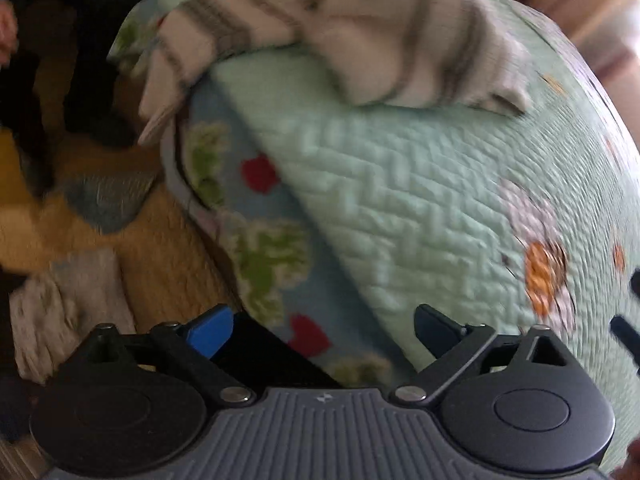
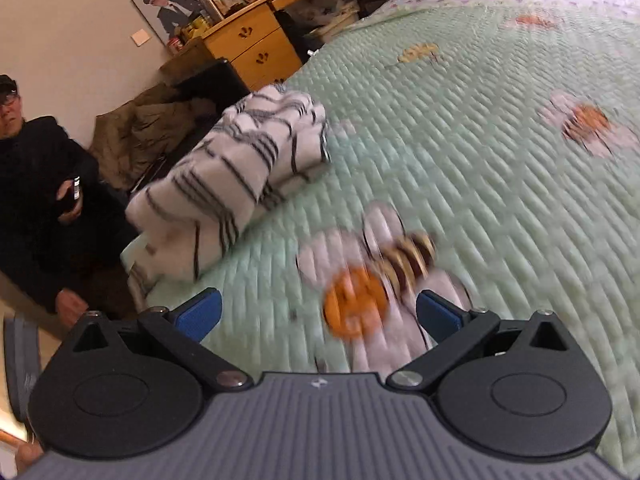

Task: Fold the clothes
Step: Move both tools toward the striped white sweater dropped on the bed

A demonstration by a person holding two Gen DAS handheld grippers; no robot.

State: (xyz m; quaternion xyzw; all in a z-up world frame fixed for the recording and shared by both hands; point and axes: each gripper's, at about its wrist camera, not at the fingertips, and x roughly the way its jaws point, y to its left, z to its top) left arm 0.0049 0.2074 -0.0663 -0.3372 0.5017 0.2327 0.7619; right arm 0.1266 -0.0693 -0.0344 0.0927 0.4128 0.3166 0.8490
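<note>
A white garment with dark stripes [image 2: 236, 176] lies bunched in a rough folded heap at the left edge of the bed, one end drooping over the side. In the left wrist view the same striped garment [image 1: 340, 36] sits far ahead, a sleeve hanging past the bed edge. My left gripper [image 1: 324, 336] is open, empty, over the bed's side. My right gripper [image 2: 318, 316] is open, empty, above the quilt, short of the garment.
The bed carries a mint quilted cover [image 2: 460, 184] with bee and flower prints. A person in black [image 2: 36, 200] sits on the floor to the left. Wooden drawers [image 2: 256, 44] and a dark chair stand behind. Grey clothes [image 1: 68, 312] lie on the floor.
</note>
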